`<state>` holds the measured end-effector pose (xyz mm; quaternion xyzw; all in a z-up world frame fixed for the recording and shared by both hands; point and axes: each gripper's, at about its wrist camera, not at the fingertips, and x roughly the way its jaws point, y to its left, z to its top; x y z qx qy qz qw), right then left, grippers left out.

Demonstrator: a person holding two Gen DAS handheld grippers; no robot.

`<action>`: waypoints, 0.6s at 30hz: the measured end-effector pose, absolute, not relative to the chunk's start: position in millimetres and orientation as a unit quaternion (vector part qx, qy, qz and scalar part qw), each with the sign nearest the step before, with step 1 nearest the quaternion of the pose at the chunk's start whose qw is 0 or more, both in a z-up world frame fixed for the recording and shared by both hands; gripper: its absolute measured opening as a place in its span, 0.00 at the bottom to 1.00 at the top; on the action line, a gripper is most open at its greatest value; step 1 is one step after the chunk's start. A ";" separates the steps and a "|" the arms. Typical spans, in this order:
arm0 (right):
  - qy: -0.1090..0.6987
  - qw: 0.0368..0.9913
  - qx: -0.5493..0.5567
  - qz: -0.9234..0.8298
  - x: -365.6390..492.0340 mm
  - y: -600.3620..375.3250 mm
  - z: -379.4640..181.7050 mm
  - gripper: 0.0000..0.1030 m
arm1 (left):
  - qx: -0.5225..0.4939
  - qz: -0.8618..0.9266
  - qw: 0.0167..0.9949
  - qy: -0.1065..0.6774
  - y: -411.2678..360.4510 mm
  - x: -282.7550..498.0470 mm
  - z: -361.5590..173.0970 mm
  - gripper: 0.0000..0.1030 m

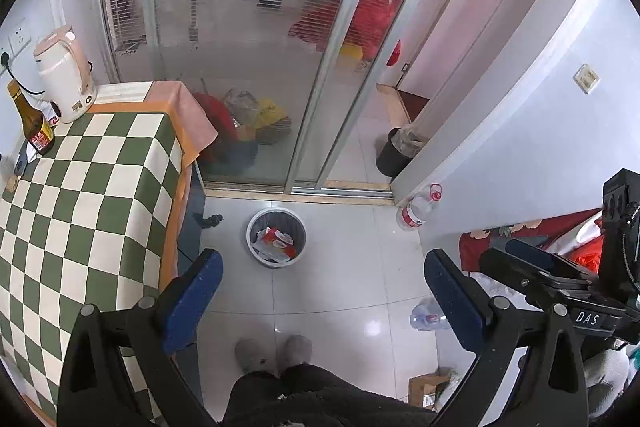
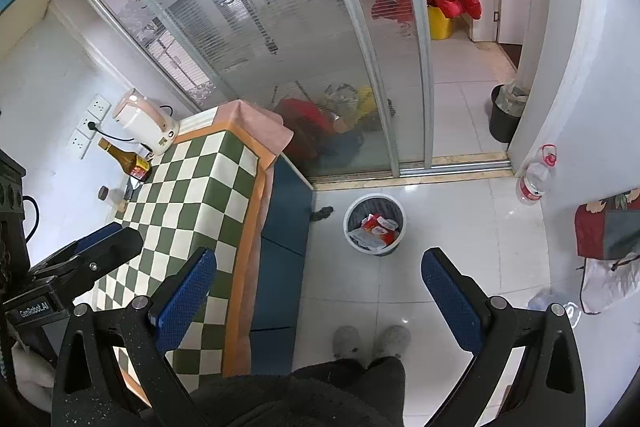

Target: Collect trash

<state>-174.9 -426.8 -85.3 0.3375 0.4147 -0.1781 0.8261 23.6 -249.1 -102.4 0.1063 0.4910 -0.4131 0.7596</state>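
A small grey-white trash bin (image 1: 276, 235) stands on the tiled floor and holds red and white wrappers; it also shows in the right wrist view (image 2: 375, 223). My left gripper (image 1: 322, 301) is open and empty, held high above the floor near the bin. My right gripper (image 2: 320, 301) is open and empty too, above the table edge and floor. The right gripper also shows in the left wrist view (image 1: 532, 259). The left gripper shows in the right wrist view (image 2: 108, 235) over the table. A small dark scrap (image 1: 208, 219) lies on the floor by the cabinet.
A checkered table (image 1: 80, 195) at left carries a white kettle (image 1: 66, 75) and a brown bottle (image 1: 32, 123). A glass sliding door (image 1: 248, 59) stands behind. A black bin (image 1: 394, 151), water bottles (image 1: 418, 207), a cardboard box (image 1: 426, 387) and my slippered feet (image 1: 274, 351) are on the floor.
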 end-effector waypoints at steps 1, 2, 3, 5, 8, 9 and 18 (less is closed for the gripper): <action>0.415 0.826 0.337 -0.178 -174.8 -426.7 -85.7 1.00 | 0.105 -0.413 0.759 0.492 -248.8 23.6 -102.3 1.00; 0.415 0.826 0.337 -0.178 -174.8 -426.3 -85.9 1.00 | 0.103 -0.413 0.760 0.492 -249.0 24.3 -102.4 1.00; 0.414 0.826 0.339 -0.178 -175.0 -425.9 -86.2 1.00 | 0.103 -0.413 0.759 0.492 -248.3 24.2 -102.9 1.00; 0.415 0.825 0.340 -0.176 -174.7 -427.0 -86.0 1.00 | 0.102 -0.413 0.758 0.494 -248.4 24.6 -103.4 1.00; 0.417 0.825 0.340 -0.173 -173.7 -429.3 -87.6 1.00 | 0.100 -0.412 0.758 0.496 -250.1 24.6 -104.1 1.00; 0.417 0.825 0.340 -0.172 -173.6 -429.7 -88.4 1.00 | 0.100 -0.411 0.758 0.496 -250.3 24.6 -104.3 1.00; 0.428 0.823 0.336 -0.162 -169.2 -432.7 -94.4 1.00 | 0.101 -0.403 0.756 0.506 -254.4 22.9 -104.6 1.00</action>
